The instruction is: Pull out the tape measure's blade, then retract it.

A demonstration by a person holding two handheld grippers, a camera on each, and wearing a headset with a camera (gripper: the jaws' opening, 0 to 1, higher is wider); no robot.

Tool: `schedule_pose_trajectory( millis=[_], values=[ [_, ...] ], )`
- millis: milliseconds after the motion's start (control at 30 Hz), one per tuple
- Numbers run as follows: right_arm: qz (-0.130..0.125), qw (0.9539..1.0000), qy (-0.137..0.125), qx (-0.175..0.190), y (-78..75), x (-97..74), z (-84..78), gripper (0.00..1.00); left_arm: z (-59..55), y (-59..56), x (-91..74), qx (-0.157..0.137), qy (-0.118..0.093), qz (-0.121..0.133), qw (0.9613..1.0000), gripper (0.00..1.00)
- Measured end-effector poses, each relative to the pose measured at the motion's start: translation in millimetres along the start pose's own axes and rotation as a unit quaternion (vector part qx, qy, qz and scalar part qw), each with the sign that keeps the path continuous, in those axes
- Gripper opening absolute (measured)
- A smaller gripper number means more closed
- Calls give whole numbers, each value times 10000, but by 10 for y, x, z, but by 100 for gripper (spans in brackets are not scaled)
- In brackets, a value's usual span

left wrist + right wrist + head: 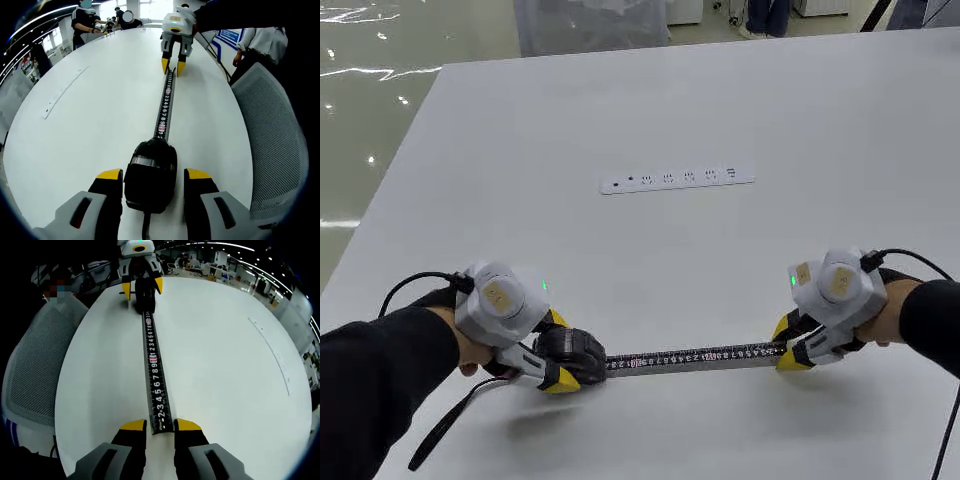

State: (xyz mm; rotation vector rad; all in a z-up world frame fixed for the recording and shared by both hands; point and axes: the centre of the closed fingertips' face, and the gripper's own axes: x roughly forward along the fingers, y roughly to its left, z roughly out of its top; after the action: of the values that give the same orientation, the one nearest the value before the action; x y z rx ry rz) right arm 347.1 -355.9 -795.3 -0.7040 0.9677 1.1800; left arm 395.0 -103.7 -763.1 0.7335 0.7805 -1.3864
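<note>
Left gripper (563, 350), at 8 o'clock in the head view: jaws moderately wide, clamped on the sides of the black tape measure case (578, 352), which rests on the white table (670, 110). The blade (695, 357) is extended from the case toward 3 o'clock, low over the table. Right gripper (786, 346), at 4 o'clock: jaws narrow, closed on the blade's end. A power strip (677, 179) lies well apart at 12 o'clock from the blade.
</note>
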Motion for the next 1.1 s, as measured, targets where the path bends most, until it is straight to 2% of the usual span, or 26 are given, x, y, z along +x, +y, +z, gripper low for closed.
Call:
schedule_pose_trajectory(
  millis=[33, 67, 133, 167, 200, 267, 333, 367, 400, 433, 467, 533, 633, 700, 733, 800, 833, 867, 900, 967, 1000, 1067, 1100],
  values=[
    [2, 10000, 1, 35, 0, -2, 1, 19, -11, 1, -11, -55, -23, 67, 10000, 48],
    [-39, 10000, 22, 32, -14, -5, -7, 20, -11, -11, -25, -269, -148, 118, 9995, 52],
    [-170, 9998, 29, 121, -39, -13, -20, 22, -53, 23, -62, -466, -250, 270, 9982, 60],
    [-284, 9993, 27, 223, -63, -20, -29, 25, -69, 4, -76, -670, -279, 262, 9970, 63],
    [-350, 9987, 31, 363, -68, -20, -52, 30, -75, 1, -88, -810, -339, 276, 9958, 71],
    [-446, 9983, -2, 380, -76, -40, -71, 37, -91, 59, -129, -1043, -485, 468, 9923, 86],
    [-488, 9973, 41, 550, -66, -58, -113, 43, -92, 95, -182, -1272, -641, 575, 9881, 95],
    [-488, 9971, 9, 589, -57, -67, -117, 44, -81, 106, -214, -1206, -711, 590, 9884, 94],
    [-513, 9966, -31, 651, -49, -85, -122, 45, -58, 122, -243, -1317, -850, 646, 9855, 97],
    [-553, 9960, -48, 703, -54, -91, -128, 48, -92, 139, -251, -1439, -821, 693, 9837, 99],
    [-732, 9942, -108, 786, -101, -105, -133, 53, -103, 146, -278, -1411, -847, 746, 9835, 99],
    [-926, 9907, -276, 956, -152, -135, -104, 65, -50, 163, -297, -1369, -1048, 834, 9815, 99],
    [-1048, 9842, -487, 1339, -169, -190, -72, 72, -126, 168, -320, -1554, -991, 901, 9787, 99],
    [-1158, 9793, -722, 1495, -187, -231, -10, 76, -153, 211, -374, -1654, -1056, 1105, 9743, 99],
    [-1248, 9755, -814, 1619, -193, -270, 13, 80, -138, 228, -412, -1820, -1210, 1175, 9687, 99],
    [-1257, 9702, -1024, 1799, -169, -293, 56, 87, -120, 259, -481, -1887, -1418, 1317, 9628, 99],
    [-1285, 9679, -1127, 1842, -156, -308, 67, 91, -137, 269, -514, -1737, -1462, 1415, 9636, 99],
    [-1359, 9678, -1107, 1805, -156, -316, 34, 93, -164, 294, -548, -1610, -1423, 1618, 9631, 99],
    [-1432, 9665, -1110, 1820, -147, -322, 4, 94, -126, 259, -565, -1494, -1570, 1601, 9630, 99],
    [-1458, 9635, -1161, 1922, -105, -322, -25, 96, -139, 233, -594, -1603, -1627, 1590, 9605, 99],
    [-1474, 9613, -1197, 1998, -81, -316, -53, 98, -166, 223, -609, -1745, -1615, 1585, 9583, 99],
    [-1529, 9598, -1206, 2021, -42, -320, -99, 99, -197, 205, -640, -1781, -1638, 1618, 9567, 99],
    [-1543, 9587, -1227, 2050, -28, -327, -111, 99, -268, 205, -641, -1841, -1496, 1668, 9570, 99]
  ],
)
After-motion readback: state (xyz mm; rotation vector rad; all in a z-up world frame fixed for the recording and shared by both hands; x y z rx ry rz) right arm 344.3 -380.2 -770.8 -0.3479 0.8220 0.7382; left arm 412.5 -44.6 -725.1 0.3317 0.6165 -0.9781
